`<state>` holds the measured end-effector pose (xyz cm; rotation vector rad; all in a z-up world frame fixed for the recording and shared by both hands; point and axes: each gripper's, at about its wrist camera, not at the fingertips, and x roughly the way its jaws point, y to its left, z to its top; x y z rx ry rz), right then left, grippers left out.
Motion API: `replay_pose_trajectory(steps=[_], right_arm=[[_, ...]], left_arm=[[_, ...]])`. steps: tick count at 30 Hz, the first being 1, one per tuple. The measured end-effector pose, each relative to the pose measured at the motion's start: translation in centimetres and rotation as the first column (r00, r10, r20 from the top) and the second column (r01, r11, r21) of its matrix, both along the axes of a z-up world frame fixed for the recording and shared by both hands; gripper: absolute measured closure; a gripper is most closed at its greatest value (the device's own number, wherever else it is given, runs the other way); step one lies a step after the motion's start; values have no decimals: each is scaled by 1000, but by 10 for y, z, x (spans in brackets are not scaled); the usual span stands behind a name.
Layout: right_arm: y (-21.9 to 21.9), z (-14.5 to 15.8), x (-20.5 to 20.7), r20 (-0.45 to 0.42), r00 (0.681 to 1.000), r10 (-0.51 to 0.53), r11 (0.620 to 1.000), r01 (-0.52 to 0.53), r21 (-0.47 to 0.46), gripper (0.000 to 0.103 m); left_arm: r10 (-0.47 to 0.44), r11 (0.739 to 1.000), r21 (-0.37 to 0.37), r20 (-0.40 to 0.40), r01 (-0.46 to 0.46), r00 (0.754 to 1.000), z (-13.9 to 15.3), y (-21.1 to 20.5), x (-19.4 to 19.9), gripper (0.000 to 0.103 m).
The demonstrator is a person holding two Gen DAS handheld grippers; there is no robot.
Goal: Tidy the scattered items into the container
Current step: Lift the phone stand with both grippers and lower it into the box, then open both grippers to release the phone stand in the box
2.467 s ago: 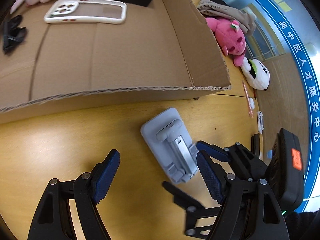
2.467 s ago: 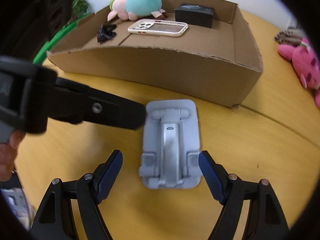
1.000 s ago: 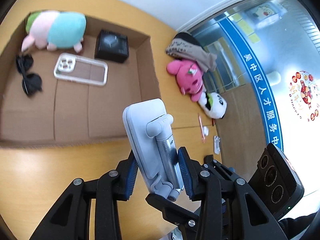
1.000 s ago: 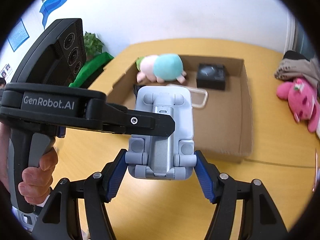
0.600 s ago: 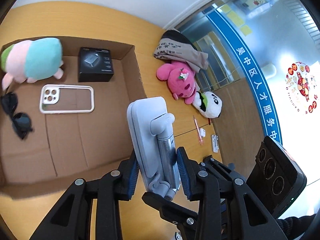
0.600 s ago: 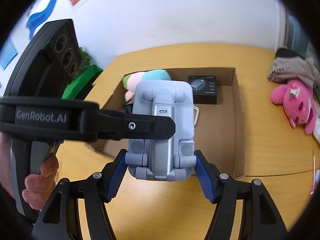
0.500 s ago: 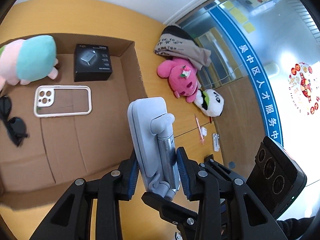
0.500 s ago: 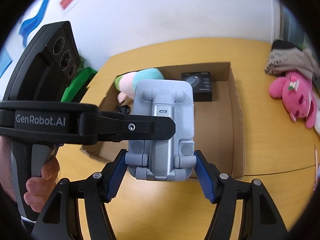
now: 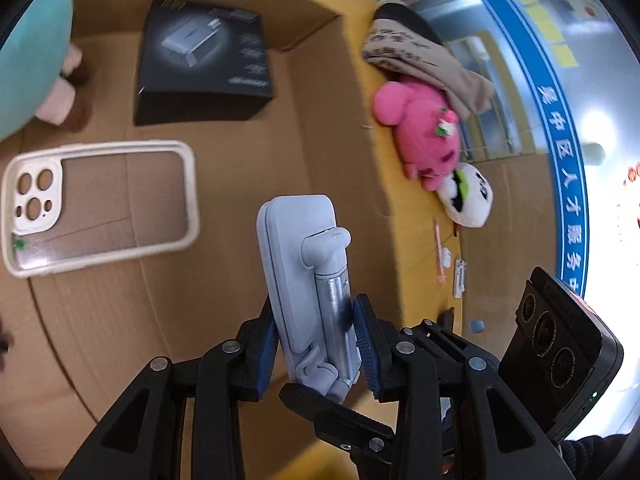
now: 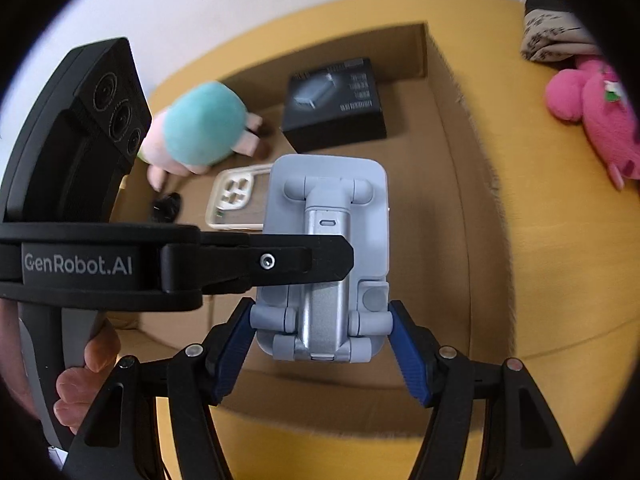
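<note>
Both grippers were clamped on one grey folding phone stand (image 9: 306, 280), which hung in the air above the open cardboard box (image 9: 240, 184). In the left wrist view the left gripper (image 9: 314, 334) pinched the stand's lower end through its thickness: one blue pad (image 9: 269, 332) lay against the flat back plate and the other against the silver hinged arm, so the stand rose edge-on between the fingers and leaned slightly away. In the right wrist view the right gripper (image 10: 322, 338) held the same stand (image 10: 326, 240) across its width, its blue fingertips (image 10: 404, 354) pressed to the two bottom corners beside the hinge knuckles, with the folded arm facing the camera. The left gripper's black body crossed that view from the left, and its finger reached across the middle of the stand.

Below the stand, inside the box, lay a white phone case (image 9: 96, 206), a black carton (image 9: 204, 64), a teal and pink plush (image 10: 200, 132) and a small dark item (image 10: 166, 206) beside the case, too blurred to name. Outside the box, on the yellow table (image 10: 560, 248), lay a pink plush (image 9: 424, 136), a black-and-white plush (image 9: 466, 196) touching it, and folded beige cloth (image 9: 424, 64) behind them.
</note>
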<state>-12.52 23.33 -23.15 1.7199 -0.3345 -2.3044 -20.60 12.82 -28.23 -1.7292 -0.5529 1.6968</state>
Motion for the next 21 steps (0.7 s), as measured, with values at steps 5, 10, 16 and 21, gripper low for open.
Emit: replay_pose_trajectory(steps=[5, 10, 16, 21], right_arm=[[-3, -33, -15, 81, 997, 11, 999, -15, 46, 38], [-2, -52, -13, 134, 991, 8, 996, -19, 85, 37], [-3, -38, -12, 98, 995, 26, 993, -37, 115, 33], [5, 0, 3, 40, 999, 28, 990, -33, 134, 28]], left_arm=[[-21, 1000, -15, 37, 21, 999, -30, 5, -5, 65], [-23, 999, -47, 51, 26, 998, -47, 14, -2, 64], [-4, 985, -173, -6, 2, 1000, -32, 11, 5, 47], [76, 954, -270, -205, -131, 976, 35, -30, 29, 33]])
